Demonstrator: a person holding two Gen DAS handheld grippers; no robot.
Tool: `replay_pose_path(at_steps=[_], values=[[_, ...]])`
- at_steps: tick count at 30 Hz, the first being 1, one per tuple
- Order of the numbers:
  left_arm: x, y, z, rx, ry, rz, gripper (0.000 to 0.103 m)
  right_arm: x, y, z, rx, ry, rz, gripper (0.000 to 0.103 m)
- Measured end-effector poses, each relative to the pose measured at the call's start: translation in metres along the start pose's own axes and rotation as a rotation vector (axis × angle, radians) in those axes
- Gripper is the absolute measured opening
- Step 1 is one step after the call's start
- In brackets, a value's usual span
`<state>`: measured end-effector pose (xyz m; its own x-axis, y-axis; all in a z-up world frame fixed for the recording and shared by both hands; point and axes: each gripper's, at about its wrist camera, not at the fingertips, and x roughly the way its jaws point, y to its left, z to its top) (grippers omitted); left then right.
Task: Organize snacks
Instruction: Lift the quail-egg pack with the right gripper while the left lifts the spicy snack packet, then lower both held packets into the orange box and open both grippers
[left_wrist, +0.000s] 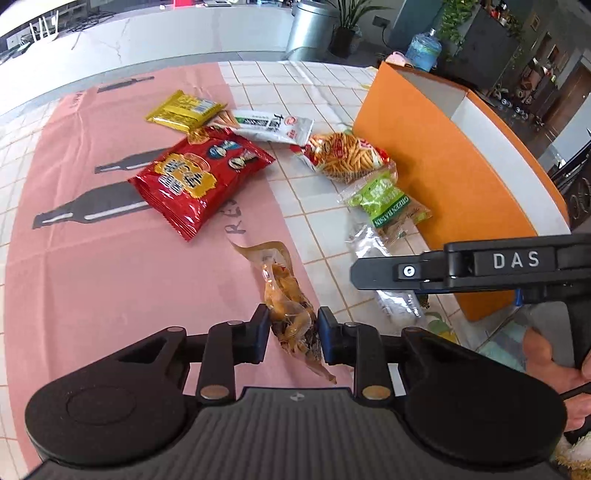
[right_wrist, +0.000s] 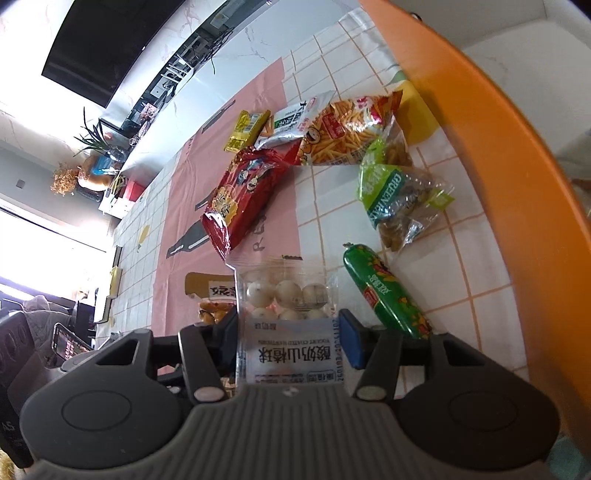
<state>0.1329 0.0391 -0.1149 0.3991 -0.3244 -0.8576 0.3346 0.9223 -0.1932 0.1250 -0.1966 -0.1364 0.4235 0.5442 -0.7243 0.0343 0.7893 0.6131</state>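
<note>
Clamping a soft, light clear snack pouch (left_wrist: 291, 325) near the orange box (left_wrist: 436, 166), the left gripper (left_wrist: 293, 338) grips mid-body; the right gripper (right_wrist: 288, 332) pinches a crinkly hawthorn-ball packet (right_wrist: 288, 325).

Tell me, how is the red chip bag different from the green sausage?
The red chip bag is wide and flat; the green sausage is a narrow tube. The red chip bag lies on the pink part of the tablecloth, the green sausage on the white squares beside the orange box. Neither is held.

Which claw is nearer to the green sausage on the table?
Right. The right claw, holding a hawthorn ball packet, is just beside the green sausage; the left claw is farther off.
</note>
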Motion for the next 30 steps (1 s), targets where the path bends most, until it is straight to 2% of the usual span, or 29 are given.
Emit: replay_pose_path(at_steps=[4, 11, 21, 24, 30], values=[[-0.015, -0.006, 0.000, 0.006, -0.043, 0.030, 0.030, -0.019, 0.009, -0.001, -0.022, -0.041, 0.002, 0.053], [-0.055, -0.023, 0.005, 0.006, -0.124, 0.019, 0.030, -0.061, 0.020, -0.005, -0.074, -0.105, -0.011, 0.053], [-0.101, -0.081, 0.035, 0.068, -0.233, -0.074, 0.030, -0.139, 0.021, 0.008, -0.135, -0.213, -0.023, 0.053], [-0.102, -0.106, 0.049, 0.101, -0.239, -0.124, 0.030, -0.160, 0.013, 0.015, -0.155, -0.231, -0.070, 0.053], [-0.080, -0.159, 0.077, 0.197, -0.226, -0.177, 0.030, -0.195, -0.018, 0.034, -0.210, -0.221, -0.223, 0.053]])
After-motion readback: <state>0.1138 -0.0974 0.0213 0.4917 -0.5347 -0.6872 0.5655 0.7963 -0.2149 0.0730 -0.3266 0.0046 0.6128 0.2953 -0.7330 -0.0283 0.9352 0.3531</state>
